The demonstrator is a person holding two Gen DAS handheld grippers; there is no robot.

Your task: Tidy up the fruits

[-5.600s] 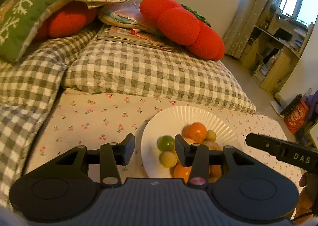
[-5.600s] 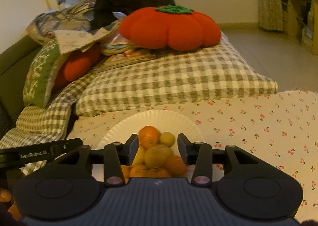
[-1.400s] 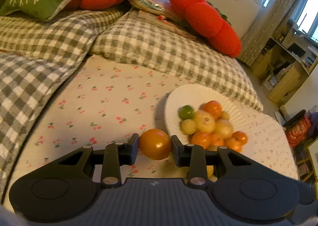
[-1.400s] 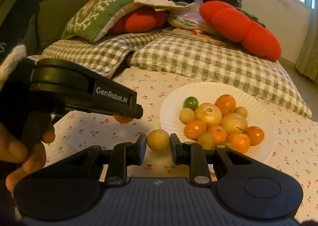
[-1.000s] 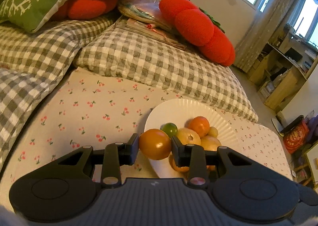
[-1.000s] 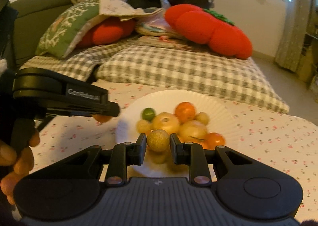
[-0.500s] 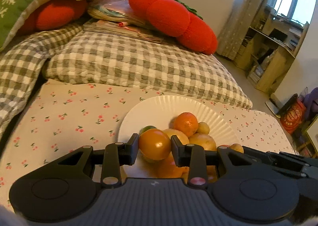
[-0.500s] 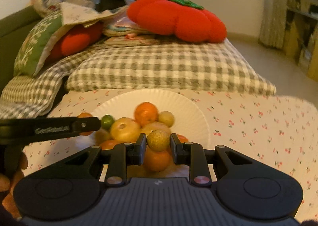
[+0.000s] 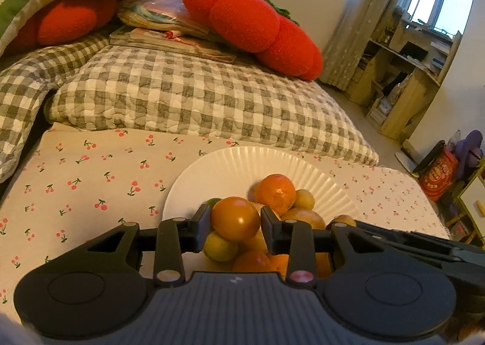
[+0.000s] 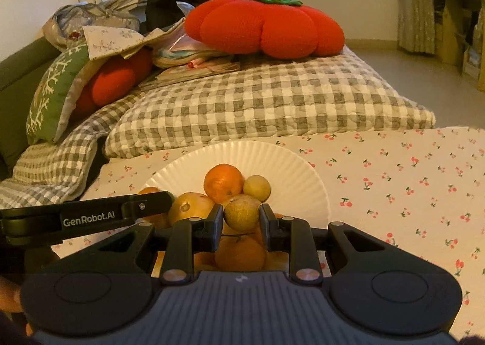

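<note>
A white fluted plate (image 9: pixel 233 163) (image 10: pixel 242 151) on the cherry-print cloth holds a pile of several fruits, topped by an orange (image 9: pixel 275 193) (image 10: pixel 223 182). My left gripper (image 9: pixel 235 219) is shut on a glossy orange-red round fruit (image 9: pixel 233 214), just above the pile's near side. My right gripper (image 10: pixel 241 216) has a small dull yellow-brown fruit (image 10: pixel 241 213) between its pads. Its jaws are opening, though the pads still touch the fruit, which hangs over the pile. The left gripper's finger (image 10: pixel 91 217) reaches in from the left of the right wrist view.
A grey checked quilt (image 9: pixel 197 102) lies behind the plate with a red tomato cushion (image 10: pixel 263 26) and a stack of papers on it. A green snowflake pillow (image 10: pixel 51 93) sits at left. Bare cherry-print cloth (image 10: pixel 394 181) spreads right of the plate. Wooden shelves (image 9: pixel 403 78) stand far right.
Both grippers have swung right from beside the plate to above the fruit pile, each still carrying its fruit. They have hardly moved in the last half second.
</note>
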